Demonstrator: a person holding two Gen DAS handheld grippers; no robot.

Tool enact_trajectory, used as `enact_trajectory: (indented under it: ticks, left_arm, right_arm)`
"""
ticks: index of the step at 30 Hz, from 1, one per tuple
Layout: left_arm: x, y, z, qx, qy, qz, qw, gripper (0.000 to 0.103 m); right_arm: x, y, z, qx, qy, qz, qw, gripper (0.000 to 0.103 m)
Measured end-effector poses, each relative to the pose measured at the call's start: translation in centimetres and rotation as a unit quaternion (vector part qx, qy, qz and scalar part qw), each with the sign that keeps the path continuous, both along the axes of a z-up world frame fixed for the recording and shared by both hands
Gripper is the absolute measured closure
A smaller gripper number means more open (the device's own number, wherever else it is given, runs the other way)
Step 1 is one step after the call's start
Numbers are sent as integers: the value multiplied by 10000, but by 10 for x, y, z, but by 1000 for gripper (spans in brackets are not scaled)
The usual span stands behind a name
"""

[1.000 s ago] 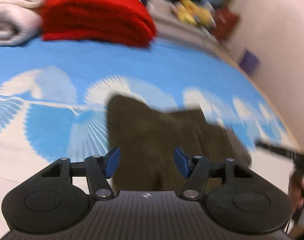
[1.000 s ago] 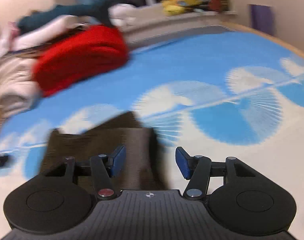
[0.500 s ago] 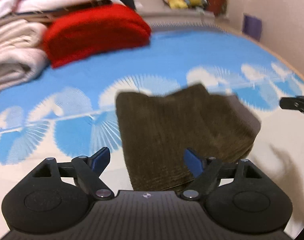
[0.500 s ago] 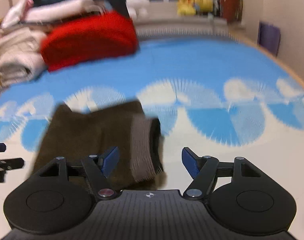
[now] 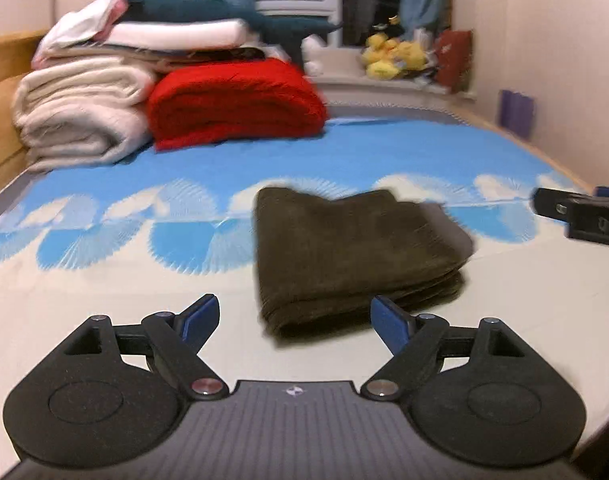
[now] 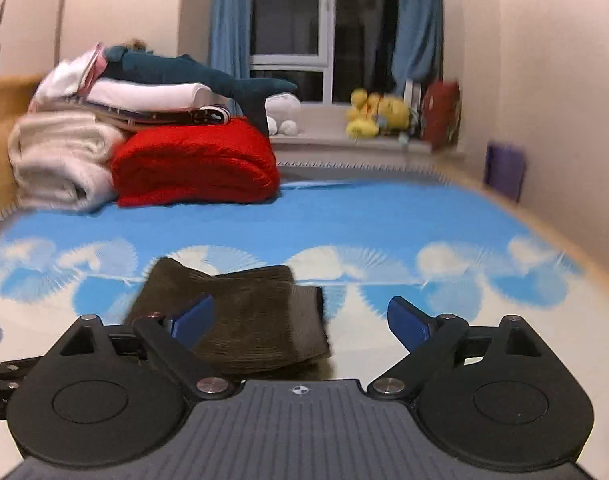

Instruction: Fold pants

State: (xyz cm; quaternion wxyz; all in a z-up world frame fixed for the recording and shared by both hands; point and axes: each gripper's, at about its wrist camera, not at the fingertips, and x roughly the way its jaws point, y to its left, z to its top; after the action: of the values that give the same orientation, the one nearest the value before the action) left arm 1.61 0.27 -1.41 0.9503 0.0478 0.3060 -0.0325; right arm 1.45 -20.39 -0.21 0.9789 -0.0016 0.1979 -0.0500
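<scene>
The dark olive-brown pants lie folded into a thick square on the blue and white bed sheet. My left gripper stands open just in front of the fold, with nothing between its blue pads. In the right wrist view the same pants lie low and left of centre, a paler ribbed waistband showing on their right edge. My right gripper has its jaws still opening, wide apart and back from the cloth. The right gripper's tip shows at the far right of the left wrist view.
A folded red blanket and a stack of cream and white bedding sit at the head of the bed. A dark teal plush lies on top. Yellow toys line the window sill. A wall runs along the right.
Both grippers have opened, let go of the pants and drawn back and upward. The pants now lie folded and farther away in both views.
</scene>
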Motion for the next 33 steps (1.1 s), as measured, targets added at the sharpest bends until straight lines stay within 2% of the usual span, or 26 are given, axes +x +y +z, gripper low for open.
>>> enact_trajectory:
  ticks: [1, 3, 5, 9, 14, 21, 25, 27, 33]
  left_arm:
    - [5, -1, 0, 16, 172, 137, 9998, 16]
    - [5, 3, 0, -173, 33, 155, 9997, 16]
    - [8, 6, -5, -142, 138, 356, 9992, 16]
    - [10, 9, -8, -142, 127, 467, 9987, 16]
    - [9, 10, -7, -216, -23, 491, 9986, 16]
    - [15, 11, -11, -140, 46, 405, 9991, 16]
    - [17, 11, -14, -137, 62, 432, 9990, 16]
    - [17, 10, -14, -169, 40, 427, 9989, 16]
    - [18, 2, -16, -134, 52, 361, 9992, 16]
  right_arm:
    - [1, 4, -6, -144, 77, 54, 9999, 9]
    - [5, 8, -17, -239, 259, 198, 9992, 9]
    - [5, 11, -22, -277, 367, 274, 9986, 9]
    - [2, 12, -24, -92, 443, 239, 9987, 9]
    - [1, 17, -24, 266, 474, 153, 9984, 9]
    - [0, 32, -16, 239, 500, 200, 9983, 9]
    - [1, 30, -27, 93, 638, 147, 9978, 8]
    - [6, 26, -30, 102, 843, 100, 9963, 8]
    - [6, 20, -33, 212, 857, 73, 9961, 8]
